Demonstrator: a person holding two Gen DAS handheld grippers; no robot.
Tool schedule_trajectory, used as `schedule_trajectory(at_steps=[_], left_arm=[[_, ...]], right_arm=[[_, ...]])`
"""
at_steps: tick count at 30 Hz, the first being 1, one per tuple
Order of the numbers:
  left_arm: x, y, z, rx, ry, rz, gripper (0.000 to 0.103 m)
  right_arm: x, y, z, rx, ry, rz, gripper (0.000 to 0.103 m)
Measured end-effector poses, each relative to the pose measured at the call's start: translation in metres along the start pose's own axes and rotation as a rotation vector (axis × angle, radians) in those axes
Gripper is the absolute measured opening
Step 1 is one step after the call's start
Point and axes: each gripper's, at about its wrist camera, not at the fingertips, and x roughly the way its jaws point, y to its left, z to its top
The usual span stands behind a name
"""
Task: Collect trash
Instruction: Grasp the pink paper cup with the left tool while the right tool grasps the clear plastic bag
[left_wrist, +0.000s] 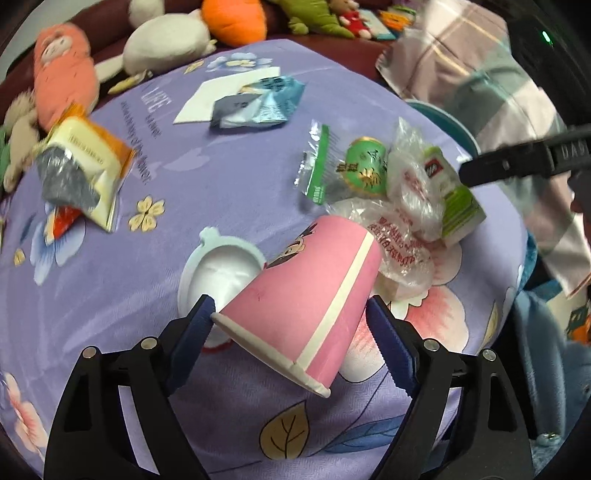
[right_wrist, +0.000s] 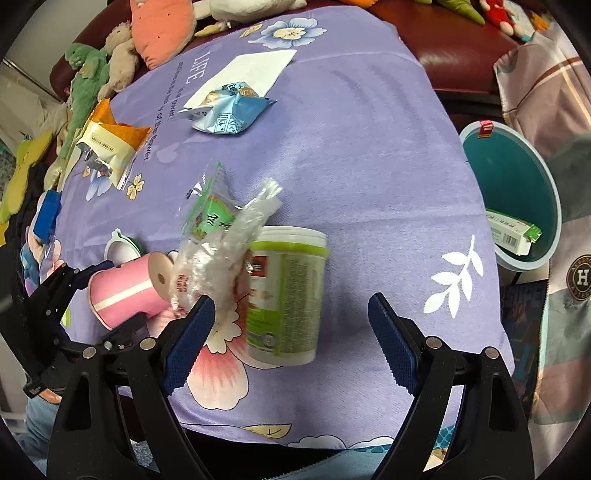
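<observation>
pink cup (left_wrist: 306, 295) lies tipped between left gripper (left_wrist: 291, 325) fingers, gripped; right gripper (right_wrist: 291, 321) gapes wide, green tub (right_wrist: 288, 291) just ahead.

Matt paper cup (left_wrist: 303, 295), soft cloth cover (left_wrist: 229, 177), crinkled plastic bag (left_wrist: 410, 184).

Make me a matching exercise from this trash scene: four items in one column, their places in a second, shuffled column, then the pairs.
Items:
1. pink paper cup
2. green-and-white toothpaste box
3. blue crumpled snack wrapper
4. green-labelled white plastic tub

Places:
A. on a white paper sheet
B. between the left gripper fingers
C. inside the teal bin
D. ahead of the right gripper

Pairs: 1-B, 2-C, 3-A, 4-D
</observation>
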Motion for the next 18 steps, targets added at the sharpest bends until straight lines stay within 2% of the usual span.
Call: schedule_trajectory(at_steps=[3,7,15,18], left_arm=[[0.001,-0.008,0.002,0.045,-0.001,0.016,0.085],[-0.003,-0.012,0.003,0.048,-0.031,0.008,0.080],[-0.029,0.023,0.013,-0.122,-0.117,-0.002,0.079],[-0.038,0.028,0.019,-0.153,-0.146,0.005,0.079]], right_arm=[[0.002,-0.003,0.000,0.015,-0.001,0.006,0.081],[0.002,-0.006,0.001,0.029,-0.007,0.022,0.081],[-0.008,-0.003,0.003,0.020,-0.038,0.039,0.081],[-0.010,0.000,0.004,0.012,-0.043,0.046,0.081]])
